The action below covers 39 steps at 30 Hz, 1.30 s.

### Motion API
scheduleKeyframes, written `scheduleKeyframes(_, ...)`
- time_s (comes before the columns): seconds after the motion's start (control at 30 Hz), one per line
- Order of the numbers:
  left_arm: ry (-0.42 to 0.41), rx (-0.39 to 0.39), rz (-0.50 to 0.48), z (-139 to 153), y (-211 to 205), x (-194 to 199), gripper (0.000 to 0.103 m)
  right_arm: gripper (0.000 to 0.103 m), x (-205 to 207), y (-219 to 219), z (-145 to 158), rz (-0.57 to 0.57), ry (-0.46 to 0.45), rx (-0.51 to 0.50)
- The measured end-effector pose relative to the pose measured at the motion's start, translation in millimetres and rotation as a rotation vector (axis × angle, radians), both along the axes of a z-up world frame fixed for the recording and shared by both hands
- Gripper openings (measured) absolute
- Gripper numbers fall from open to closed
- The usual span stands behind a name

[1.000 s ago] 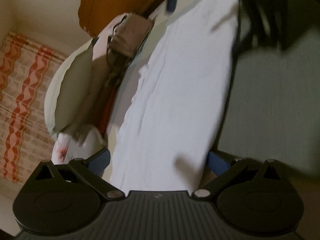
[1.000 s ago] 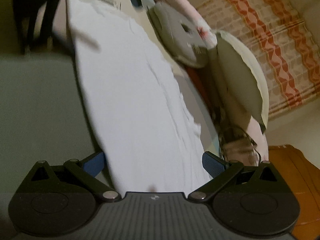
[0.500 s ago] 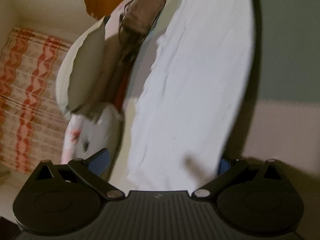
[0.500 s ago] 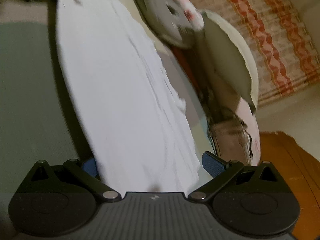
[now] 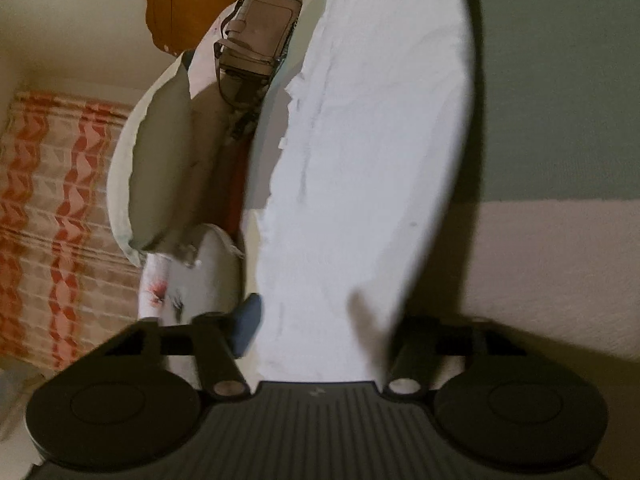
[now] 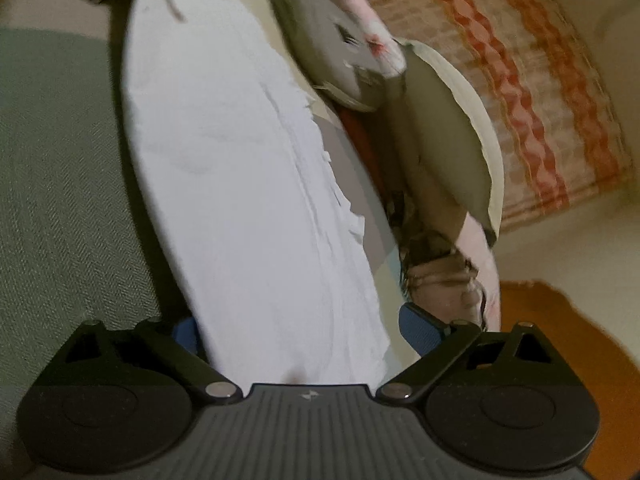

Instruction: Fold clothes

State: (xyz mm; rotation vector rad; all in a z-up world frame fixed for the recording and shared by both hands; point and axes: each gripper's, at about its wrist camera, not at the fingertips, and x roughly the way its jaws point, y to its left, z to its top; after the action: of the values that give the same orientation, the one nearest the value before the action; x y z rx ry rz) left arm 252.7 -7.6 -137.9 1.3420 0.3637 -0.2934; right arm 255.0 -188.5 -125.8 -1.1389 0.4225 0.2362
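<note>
Left wrist view: left tongs (image 5: pixel 320 328) just closing around long white folded cloth (image 5: pixel 360 168), grip unclear; right tongs (image 6: pixel 304 328) spread, straddling cloth, grey pillow (image 6: pixel 444 148) at 2 o'clock.

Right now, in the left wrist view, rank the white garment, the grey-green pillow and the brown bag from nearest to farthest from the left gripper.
From the left gripper:
1. White garment: between its fingers, running ahead.
2. Grey-green pillow: left of the garment, midway up.
3. Brown bag: far end, upper centre.
</note>
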Motion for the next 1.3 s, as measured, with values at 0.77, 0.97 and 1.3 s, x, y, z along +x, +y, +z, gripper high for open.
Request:
scheduleKeyframes(0.77,0.004,0.023,-0.003,-13,-11,9,0.015,0.07,1,8,-13,0.105,0.03,-0.162)
scheduleKeyframes(0.97,-0.034,0.079,-0.014,-17,-3,1,0.016,0.062,4,-1,-14,0.078,0.034,-0.115)
scheduleKeyframes(1.3,-0.018,0.1,0.001,-19,-7,4,0.006,0.008,-8,16,-37,0.062,0.054,-0.154)
